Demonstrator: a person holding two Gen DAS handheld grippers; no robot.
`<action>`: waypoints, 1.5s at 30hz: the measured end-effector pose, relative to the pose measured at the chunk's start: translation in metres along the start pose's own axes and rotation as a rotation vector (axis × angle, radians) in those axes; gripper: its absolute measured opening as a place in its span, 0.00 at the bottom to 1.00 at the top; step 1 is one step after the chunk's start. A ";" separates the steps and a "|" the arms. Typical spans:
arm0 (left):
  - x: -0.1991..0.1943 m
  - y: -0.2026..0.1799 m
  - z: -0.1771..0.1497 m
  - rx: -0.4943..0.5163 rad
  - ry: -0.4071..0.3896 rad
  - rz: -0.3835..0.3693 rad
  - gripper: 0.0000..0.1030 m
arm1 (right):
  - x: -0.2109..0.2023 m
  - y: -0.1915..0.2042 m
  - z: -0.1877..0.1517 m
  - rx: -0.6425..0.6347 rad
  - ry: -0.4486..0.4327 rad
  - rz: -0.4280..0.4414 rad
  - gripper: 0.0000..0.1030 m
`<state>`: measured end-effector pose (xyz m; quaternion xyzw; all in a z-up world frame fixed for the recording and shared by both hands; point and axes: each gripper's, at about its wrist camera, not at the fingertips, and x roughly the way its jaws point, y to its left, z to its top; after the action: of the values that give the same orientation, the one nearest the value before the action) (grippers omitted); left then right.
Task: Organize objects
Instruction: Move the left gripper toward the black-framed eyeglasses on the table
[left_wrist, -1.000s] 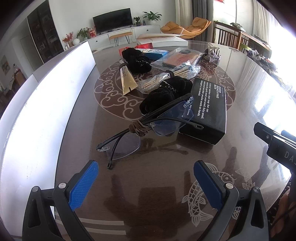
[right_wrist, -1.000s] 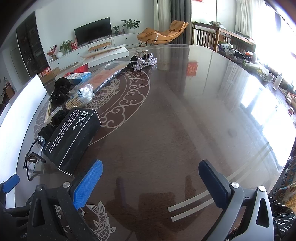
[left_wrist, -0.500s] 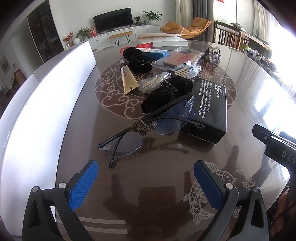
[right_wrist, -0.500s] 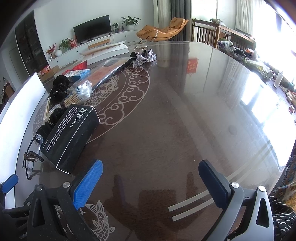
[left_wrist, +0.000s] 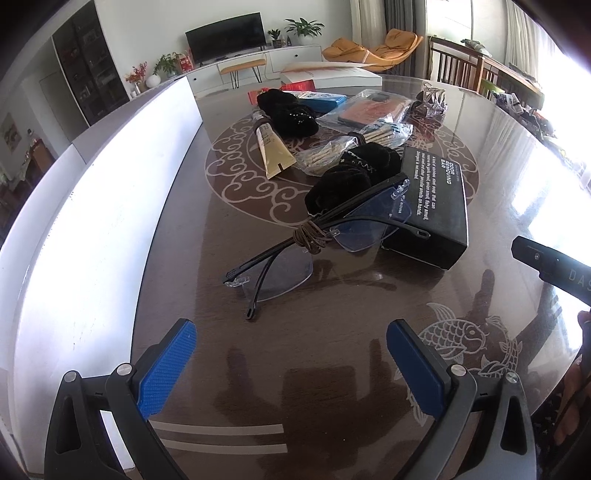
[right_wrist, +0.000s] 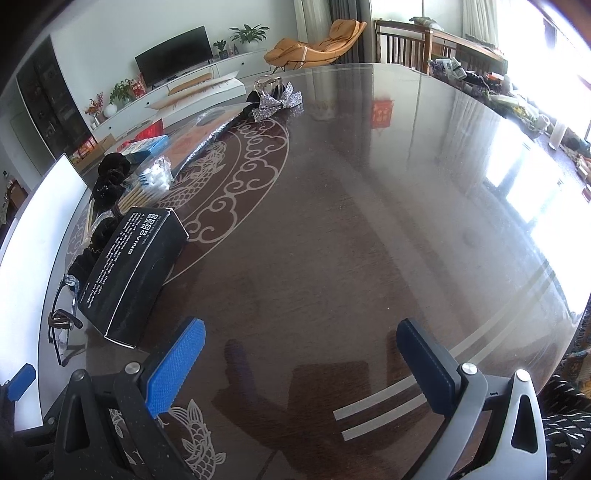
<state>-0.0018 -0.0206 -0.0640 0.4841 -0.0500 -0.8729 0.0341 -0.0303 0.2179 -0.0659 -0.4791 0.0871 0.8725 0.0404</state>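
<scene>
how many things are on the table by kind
black fuzzy items: 2
clear plastic packets: 3
boxes, black and blue: 2
glasses: 1
tube: 1
silver bow: 1
total: 10

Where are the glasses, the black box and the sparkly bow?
glasses (left_wrist: 288, 275), left wrist view, on the near lens.
black box (left_wrist: 434, 201), left wrist view, on its printed top.
sparkly bow (right_wrist: 277, 101), right wrist view, on its middle.

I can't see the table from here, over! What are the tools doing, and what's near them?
Left tool open, empty. Right tool open, empty. Glasses just ahead of left tool, leaning on black box. Nothing in the way.
</scene>
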 end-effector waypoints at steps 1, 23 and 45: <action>0.002 0.001 0.001 -0.002 0.005 0.003 1.00 | 0.000 0.000 0.000 0.000 0.000 -0.001 1.00; -0.001 -0.009 0.015 0.081 -0.017 0.078 1.00 | 0.002 -0.004 -0.001 0.018 0.015 0.000 1.00; 0.070 0.001 0.088 0.111 0.172 -0.076 1.00 | 0.001 -0.008 0.000 0.040 0.011 0.014 1.00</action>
<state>-0.1139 -0.0241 -0.0763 0.5600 -0.0766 -0.8247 -0.0219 -0.0290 0.2257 -0.0677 -0.4824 0.1080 0.8682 0.0436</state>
